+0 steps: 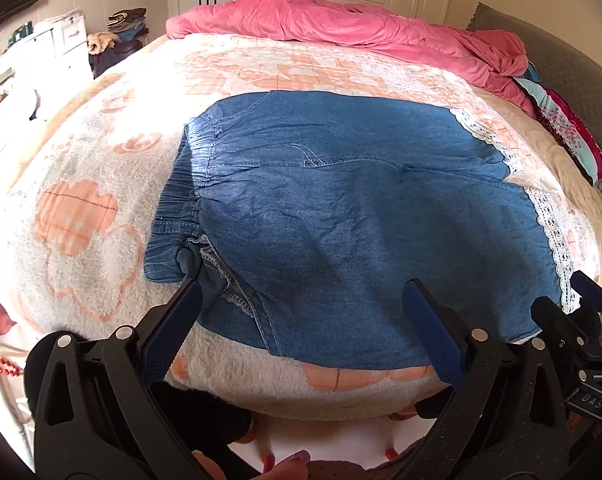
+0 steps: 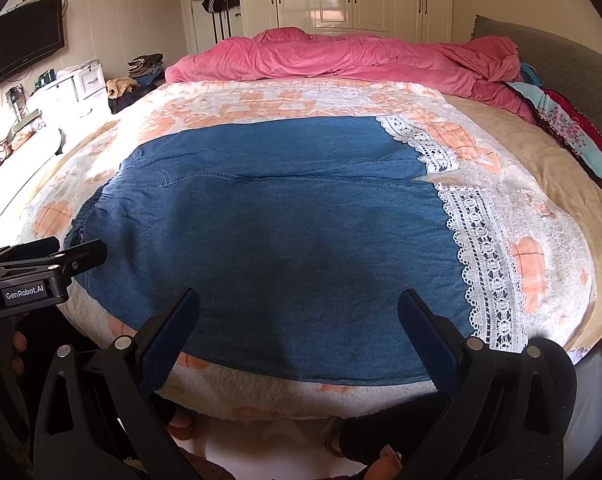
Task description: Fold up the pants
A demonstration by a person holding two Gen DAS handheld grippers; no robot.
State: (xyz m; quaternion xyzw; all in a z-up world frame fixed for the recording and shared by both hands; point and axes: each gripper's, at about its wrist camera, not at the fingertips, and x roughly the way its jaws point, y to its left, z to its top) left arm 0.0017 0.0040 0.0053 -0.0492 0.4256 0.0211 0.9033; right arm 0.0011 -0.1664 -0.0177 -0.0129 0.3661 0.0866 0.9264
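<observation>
Lying flat on fuzzy blanket (image 2: 481, 200): soft blue denim pants (image 2: 285, 232), lace hems (image 2: 481, 248), elastic waist; left gripper (image 1: 303, 312), right gripper (image 2: 299, 316) both spread, empty.

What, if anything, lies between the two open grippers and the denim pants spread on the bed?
Nothing visible does. The pants lie flat on the blanket, with no other item on top. The left gripper and right gripper both hang open at the near edge, just over the fabric.
</observation>
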